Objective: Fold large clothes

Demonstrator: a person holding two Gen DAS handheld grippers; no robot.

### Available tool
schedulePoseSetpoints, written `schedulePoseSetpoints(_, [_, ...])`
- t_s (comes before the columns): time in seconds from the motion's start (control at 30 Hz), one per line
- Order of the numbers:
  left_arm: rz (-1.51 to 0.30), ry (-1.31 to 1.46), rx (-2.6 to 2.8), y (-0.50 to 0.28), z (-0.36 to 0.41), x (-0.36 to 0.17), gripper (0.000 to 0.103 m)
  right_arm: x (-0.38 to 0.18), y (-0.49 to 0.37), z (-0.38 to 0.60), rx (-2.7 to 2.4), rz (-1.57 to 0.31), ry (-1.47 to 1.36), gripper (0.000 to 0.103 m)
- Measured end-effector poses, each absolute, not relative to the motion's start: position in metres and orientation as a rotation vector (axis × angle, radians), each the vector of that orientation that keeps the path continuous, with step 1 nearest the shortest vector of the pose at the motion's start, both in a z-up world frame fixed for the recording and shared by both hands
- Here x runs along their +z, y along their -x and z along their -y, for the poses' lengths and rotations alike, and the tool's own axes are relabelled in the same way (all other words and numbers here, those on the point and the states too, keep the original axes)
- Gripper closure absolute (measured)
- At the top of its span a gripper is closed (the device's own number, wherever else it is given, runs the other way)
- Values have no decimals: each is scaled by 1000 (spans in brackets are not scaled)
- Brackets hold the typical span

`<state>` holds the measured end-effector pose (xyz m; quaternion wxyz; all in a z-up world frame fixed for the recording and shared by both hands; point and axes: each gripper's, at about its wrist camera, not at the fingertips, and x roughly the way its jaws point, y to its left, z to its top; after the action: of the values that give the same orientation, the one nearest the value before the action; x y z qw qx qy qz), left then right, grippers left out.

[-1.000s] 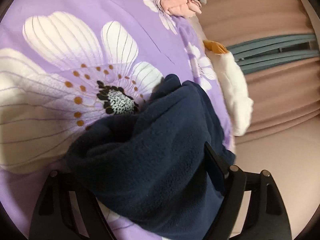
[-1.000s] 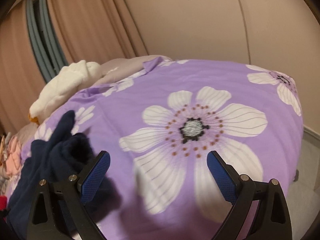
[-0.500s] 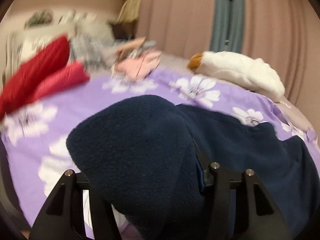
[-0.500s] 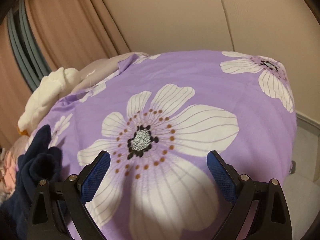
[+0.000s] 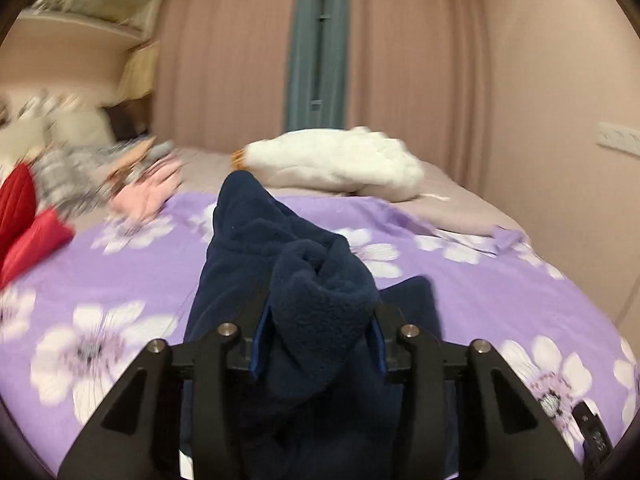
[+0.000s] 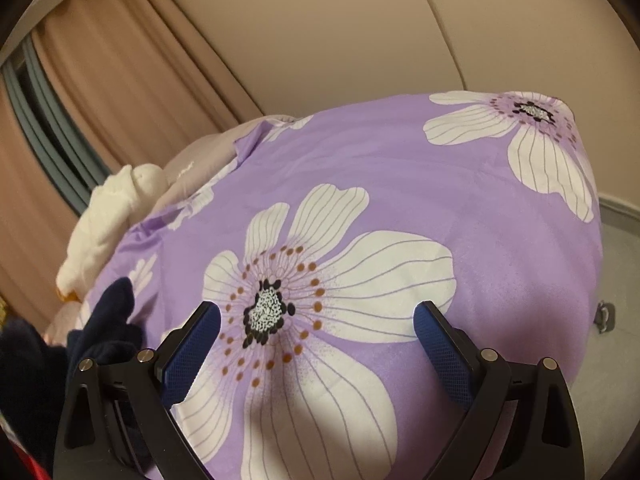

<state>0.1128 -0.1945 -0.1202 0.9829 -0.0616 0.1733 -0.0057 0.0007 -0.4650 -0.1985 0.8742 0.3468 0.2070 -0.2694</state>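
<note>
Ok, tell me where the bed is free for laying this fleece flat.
Free: the purple cover ahead of the open right gripper, out to the foot edge. Crowded: the far corner by the red clothes, pink clothes and white plush.

Bed (image 5: 132, 264) in purple floral cover, navy fleece garment (image 5: 256, 240), white plush (image 5: 340, 164), red clothes (image 5: 24, 224) on it

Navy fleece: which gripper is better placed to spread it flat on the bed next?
Left. The left gripper has its fingers closing with a bunch of the navy fleece between them. The right gripper is open over bare purple bedspread, with the fleece off to its side.
</note>
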Motion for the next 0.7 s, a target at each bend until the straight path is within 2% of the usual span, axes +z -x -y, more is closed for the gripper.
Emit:
schedulePoseSetpoints(0.17, [-383, 152, -31, -111, 168, -118, 66, -198, -6, 460, -577, -457, -683, 6])
schedulePoseSetpoints(0.23, [-389, 199, -7, -107, 156, -117, 61, -198, -9, 458, -591, -467, -657, 6])
schedulePoseSetpoints(0.27, [-390, 229, 12, -108, 150, -118, 54, -198, -11, 458, -596, -470, -648, 6])
schedulePoseSetpoints(0.3, [-394, 282, 59, -106, 134, -124, 31, -198, -12, 456, -605, -475, -635, 6])
schedulePoseSetpoints(0.33, [-403, 322, 97, -107, 123, -129, 16, -198, -13, 456, -611, -478, -627, 6])
schedulePoseSetpoints(0.53, [-663, 646, 162, -132, 10, -198, 16, -198, -13, 457, -617, -483, -611, 6])
schedulePoseSetpoints(0.6, [-740, 969, -18, -139, -33, -244, 16, -198, -14, 456, -623, -486, -598, 6])
schedulePoseSetpoints(0.7, [-703, 1102, -161, -146, -52, -252, 19, -198, -16, 452, -645, -501, -565, 6])
